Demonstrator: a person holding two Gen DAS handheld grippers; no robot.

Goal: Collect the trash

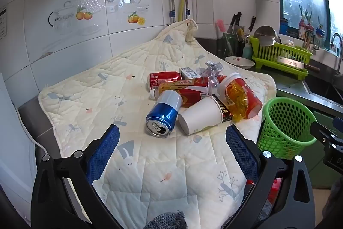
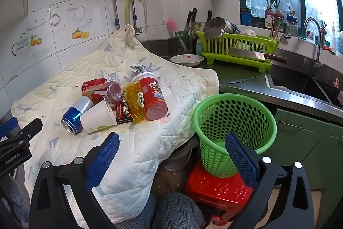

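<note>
A heap of trash lies on a cream quilted cloth (image 1: pixel 103 89): a blue can (image 1: pixel 165 113) on its side, a white paper cup (image 1: pixel 200 114), a red noodle tub (image 1: pixel 246 91) with a yellow wrapper (image 1: pixel 236 100), a red cola can (image 1: pixel 165 78), a red-and-yellow bottle (image 1: pixel 184 87) and crumpled foil (image 1: pixel 213 68). A green mesh basket (image 2: pixel 233 119) stands empty on a red stool (image 2: pixel 216 188), right of the cloth. My left gripper (image 1: pixel 172 130) is open just short of the blue can. My right gripper (image 2: pixel 171 135) is open over the cloth's edge, its right finger in front of the basket.
Behind the heap, a white bowl (image 2: pixel 186 59) and a green dish rack (image 2: pixel 238 48) with a cleaver (image 2: pixel 253 55) sit on the dark counter. A sink (image 2: pixel 300 85) and tap lie to the right. A person's knees (image 2: pixel 171 211) show below.
</note>
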